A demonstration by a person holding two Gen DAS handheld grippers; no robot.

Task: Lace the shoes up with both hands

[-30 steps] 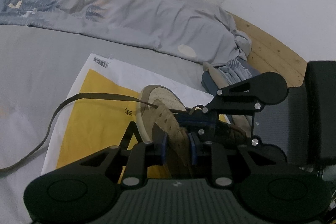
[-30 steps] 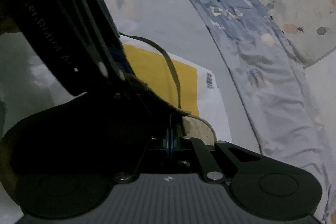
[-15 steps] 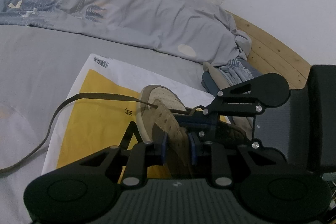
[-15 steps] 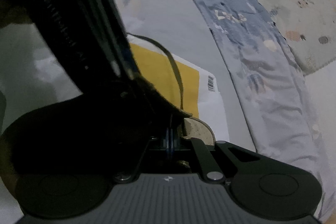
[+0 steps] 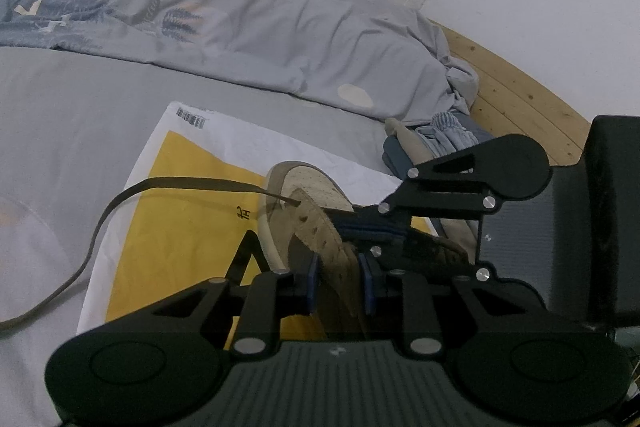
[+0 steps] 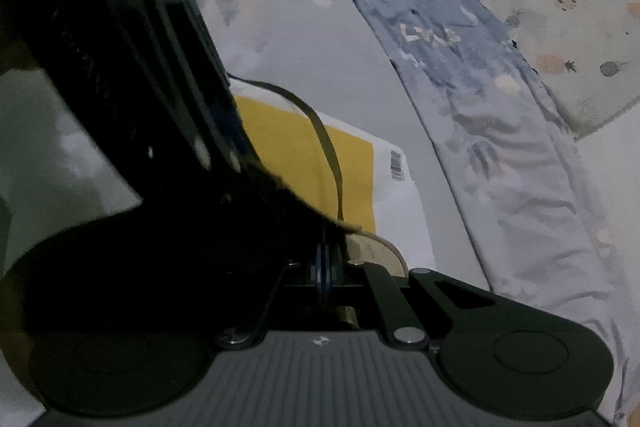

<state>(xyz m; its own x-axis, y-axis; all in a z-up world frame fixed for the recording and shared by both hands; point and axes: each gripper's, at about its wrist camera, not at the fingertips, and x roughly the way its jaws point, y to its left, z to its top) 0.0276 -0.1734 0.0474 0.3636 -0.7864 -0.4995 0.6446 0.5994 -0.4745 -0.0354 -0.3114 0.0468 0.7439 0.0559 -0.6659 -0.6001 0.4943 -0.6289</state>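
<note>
While my left tongs clamp the shoe flap, my right tongs, pinched together, should draw the lace through gently without twisting.

Bed under mailer, quilt

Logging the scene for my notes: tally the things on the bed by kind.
Shoe: 1
Shoelace: 1
Yellow-and-white mailing bag: 1
Patterned quilt: 1
Bundle of folded clothes: 1
Total: 5
</note>
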